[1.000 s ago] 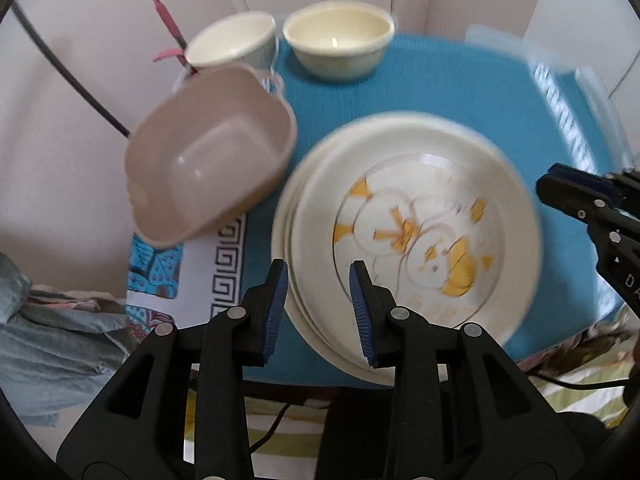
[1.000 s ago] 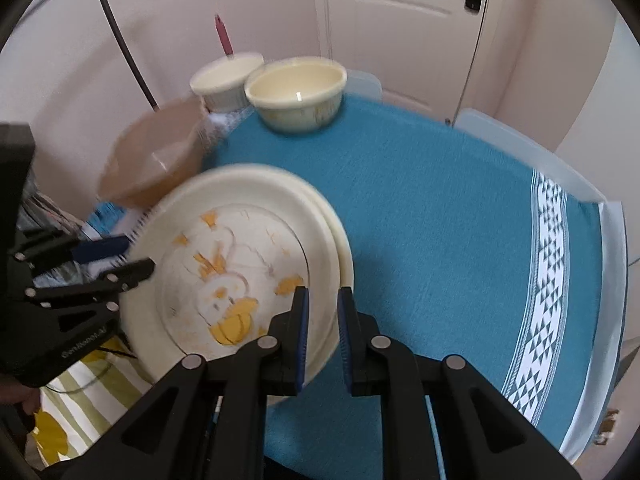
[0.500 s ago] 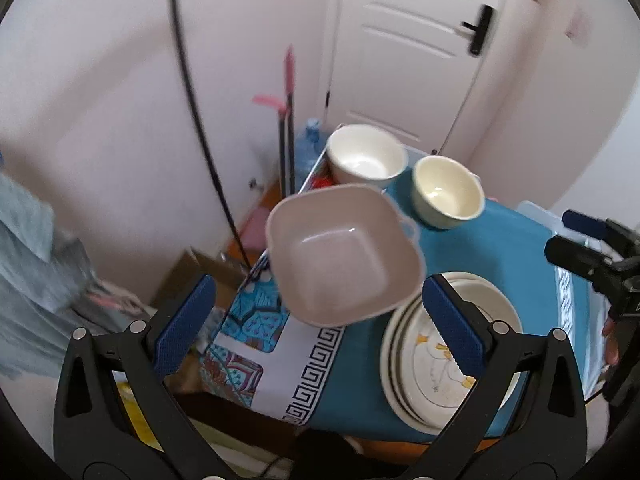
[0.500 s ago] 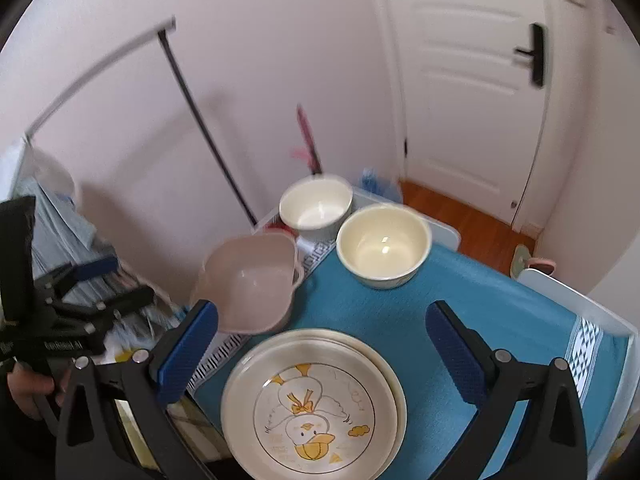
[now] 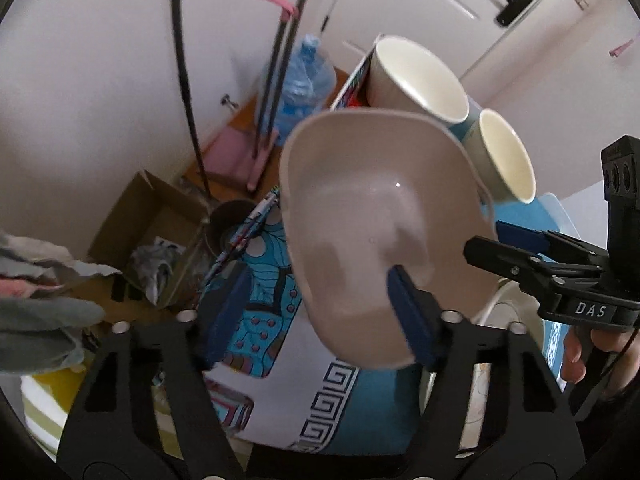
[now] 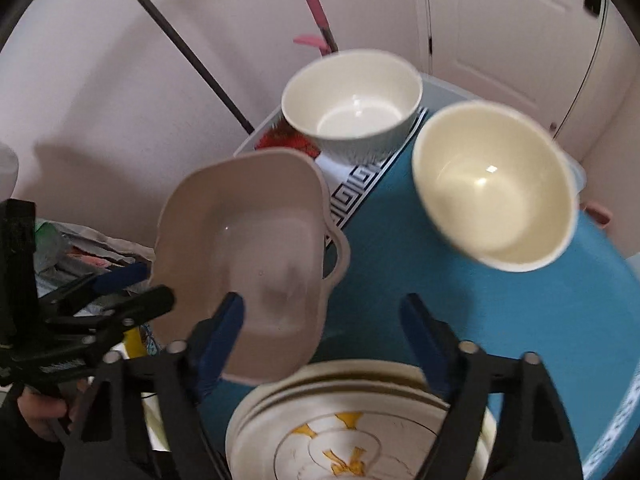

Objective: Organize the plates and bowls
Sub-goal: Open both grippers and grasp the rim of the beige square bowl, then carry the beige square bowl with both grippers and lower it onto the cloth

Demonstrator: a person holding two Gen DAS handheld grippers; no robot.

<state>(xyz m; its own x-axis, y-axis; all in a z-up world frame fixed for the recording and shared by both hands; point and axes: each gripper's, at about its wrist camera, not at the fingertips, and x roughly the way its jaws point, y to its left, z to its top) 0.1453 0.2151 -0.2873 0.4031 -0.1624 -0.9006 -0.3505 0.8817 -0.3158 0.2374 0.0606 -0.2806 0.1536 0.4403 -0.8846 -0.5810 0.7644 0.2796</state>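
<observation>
- Hovering wide apart w/ nothing gripped: left gripper (image 5: 320,312), right gripper (image 6: 324,336).
- Beige square bowl (image 6: 244,264) sitting at table's (image 6: 384,216) left edge, beside plate stack (image 6: 352,432); white bowl (image 6: 352,100), cream bowl (image 6: 492,188) behind.

Left tongs (image 5: 320,312) gape wide around the tan bowl's (image 5: 380,216) near rim — right tongs (image 5: 490,242) just beside it.

I see pale pink walls (image 5: 92,80), a white door (image 6: 508,28), wood floor (image 5: 240,120), 1 cardboard box (image 5: 148,216)
</observation>
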